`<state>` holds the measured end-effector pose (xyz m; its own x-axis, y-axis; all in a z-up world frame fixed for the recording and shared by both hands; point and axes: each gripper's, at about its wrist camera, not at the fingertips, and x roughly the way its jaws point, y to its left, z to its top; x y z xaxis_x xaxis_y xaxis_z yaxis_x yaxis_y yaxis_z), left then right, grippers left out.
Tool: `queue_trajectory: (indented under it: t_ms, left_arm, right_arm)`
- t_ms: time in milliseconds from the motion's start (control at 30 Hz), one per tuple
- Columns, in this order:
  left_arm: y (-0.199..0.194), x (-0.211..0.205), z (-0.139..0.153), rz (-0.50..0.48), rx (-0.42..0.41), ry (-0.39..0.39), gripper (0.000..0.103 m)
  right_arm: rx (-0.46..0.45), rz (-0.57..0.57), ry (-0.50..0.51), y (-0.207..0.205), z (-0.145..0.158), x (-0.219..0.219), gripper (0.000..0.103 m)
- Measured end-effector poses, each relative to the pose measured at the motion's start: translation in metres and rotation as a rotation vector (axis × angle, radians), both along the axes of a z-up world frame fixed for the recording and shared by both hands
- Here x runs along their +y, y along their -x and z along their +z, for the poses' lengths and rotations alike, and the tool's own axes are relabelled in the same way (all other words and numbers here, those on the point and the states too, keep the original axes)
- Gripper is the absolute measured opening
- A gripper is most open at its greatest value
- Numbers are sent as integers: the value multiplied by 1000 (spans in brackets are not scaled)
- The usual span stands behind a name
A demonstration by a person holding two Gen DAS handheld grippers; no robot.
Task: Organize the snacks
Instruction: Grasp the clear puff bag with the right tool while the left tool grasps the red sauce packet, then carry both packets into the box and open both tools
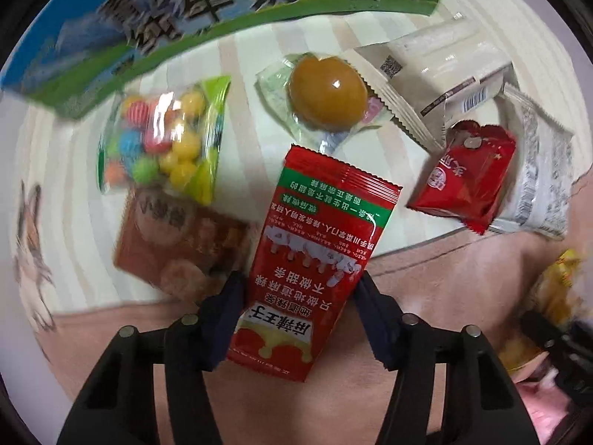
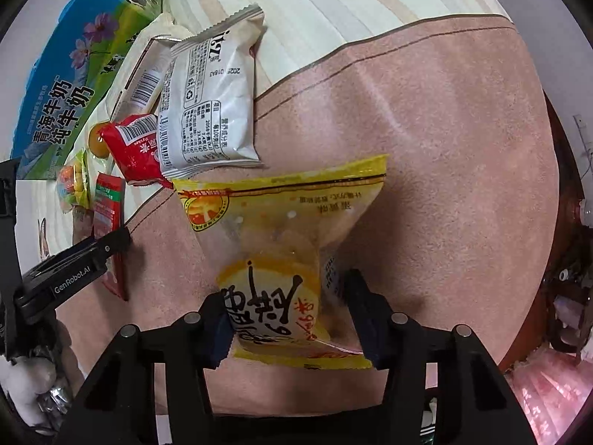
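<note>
Between the blue pads of the left gripper (image 1: pixel 298 324) a red snack packet (image 1: pixel 315 263) is lying lengthwise, both fingers pressing its lower edges, so the jaws are narrowed onto it. Beyond those fingertips a vacuum-packed brown egg (image 1: pixel 328 89) is sitting; to the left a clear bag of coloured candy balls (image 1: pixel 163 137) and a brown packet (image 1: pixel 174 244) are resting, and to the right a small red pouch (image 1: pixel 469 181) is leaning on a white wrapper (image 1: pixel 545 174). Farther off, a blue-green milk carton (image 1: pixel 166 18) is lying on the striped cloth (image 1: pixel 74 193).

Over on the right gripper (image 2: pixel 287 319), the fingers are pinching a yellow snack bag (image 2: pixel 281 230) at its waist, above a pinkish mat (image 2: pixel 426 141).
</note>
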<state>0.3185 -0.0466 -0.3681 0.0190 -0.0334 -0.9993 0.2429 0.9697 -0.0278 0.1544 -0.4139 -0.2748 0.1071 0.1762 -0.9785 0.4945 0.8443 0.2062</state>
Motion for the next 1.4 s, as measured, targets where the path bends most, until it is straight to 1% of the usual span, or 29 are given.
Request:
queue_trajectory:
  t_ms: [33,100,133,200,267,367,433,500,567,600,733,767,900,1067,1167,1233,1300,1400]
  left_arm:
    - [2,5,-1,29,24,13,57]
    - [11,16,-3,98,80,64,57]
    - [17,22,-5,127,106,78,57]
    - [26,28,-8,153,138,101,57]
    - [30,30,-14,150,144,106,59]
    - [27,25,-25,108,167,90,61]
    - [28,21,-26,81,154,74,60]
    - [31,19,-23,81,134,71,58]
    - [25,10,-19,81,116,70,53]
    - [27,11,-16,90,113,76,52]
    - [36,20,-4,133,118,121,51]
    - [33,32,2,143,114,133,51]
    - [27,53,30,175,82,191,50]
    - [14,75,86,229,18,295,51]
    - [-4,84,123,246,-39,347,50]
    - [-21,89,146,254,-63,377,50]
    - [-40,89,160,265,-80,401,50]
    - [-68,93,178,286,-100,431,51]
  right_arm:
    - [-1,-1,-5,-2,0,0,57]
    - [3,7,-23,-3,0,3,57]
    - [4,7,-46,-5,0,5,57]
    - [0,10,-100,-4,-2,10,57]
    - [4,18,-111,-5,-5,16,57]
    - [17,13,-107,-9,-13,21,60]
    - [27,17,-100,-19,-20,28,62]
    - [34,27,-80,-21,-23,32,62]
    - [25,30,-61,-24,-23,36,54]
    - [15,37,-46,-24,-21,38,47]
    - [-20,55,-52,-30,-9,50,39]
    - [-29,60,-58,-32,-5,53,39]
    - [-81,89,-92,-43,18,68,39]
    - [-163,125,-147,-63,57,83,38]
    - [-223,158,-174,-85,89,92,38]
    - [-257,180,-180,-100,109,91,38]
    - [-290,198,-194,-123,131,92,38]
    - [-326,224,-182,-155,157,92,38]
